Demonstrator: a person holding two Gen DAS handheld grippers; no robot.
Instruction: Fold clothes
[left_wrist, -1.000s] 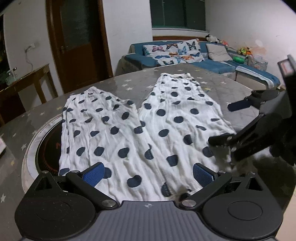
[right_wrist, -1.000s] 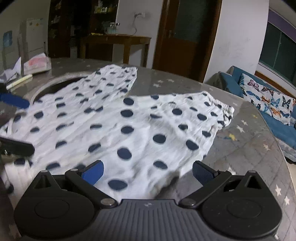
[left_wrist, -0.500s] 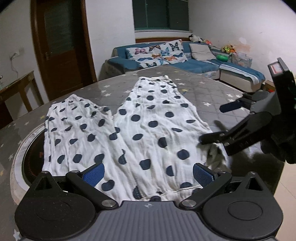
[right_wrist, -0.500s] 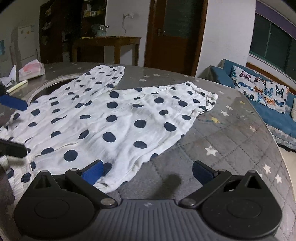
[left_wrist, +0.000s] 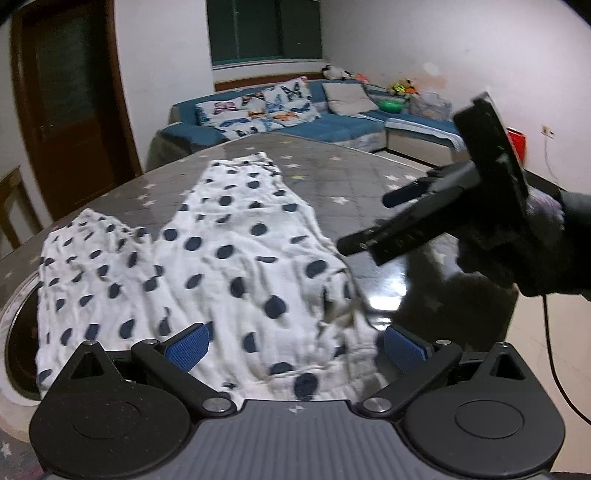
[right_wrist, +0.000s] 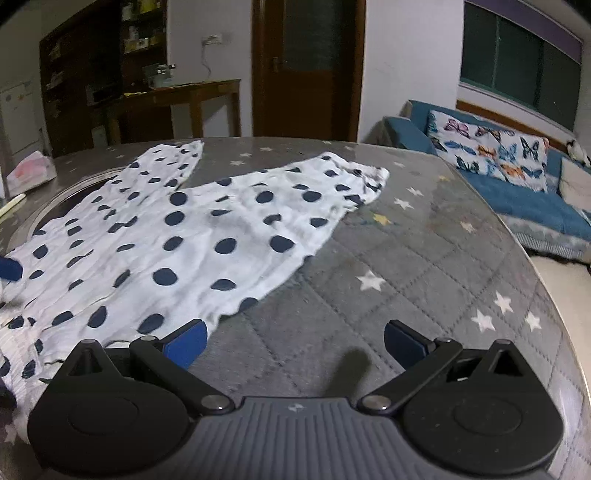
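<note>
- Left wrist view: the trousers (left_wrist: 229, 266), white with dark dots, lay spread on the desk (left_wrist: 354, 177), both legs running away from the camera and the waist end bunched at the near desk edge.
- The left gripper (left_wrist: 295, 345) stood with its fingers wide apart, straddling the waist end; cloth lay between the blue pads, but nothing was pinched.
- The right gripper (left_wrist: 373, 225) hung above the desk just off the trousers' right edge, raised clear of the cloth. In its own view the right gripper (right_wrist: 293, 341) showed its fingers apart too, with bare desk between them and the trousers' side hem just beside the left finger (right_wrist: 186, 341).
- The trousers' left leg lay partly over a round inset (left_wrist: 16, 325) in the desk; the right leg reached farther toward the sofa (left_wrist: 325, 125).
- Judgement: the garment lay flat with its legs side by side and no fold across it that I could see, so the step in hand looked like taking hold for a fold. Neither gripper held anything.
- The next move would probably call for each gripper to close on an edge, likely the waist end and a side hem, pinching all layers so the thin cloth would not slip.
- The waist was rumpled under the left gripper, so a clean bite on the true edge might need care.
</note>
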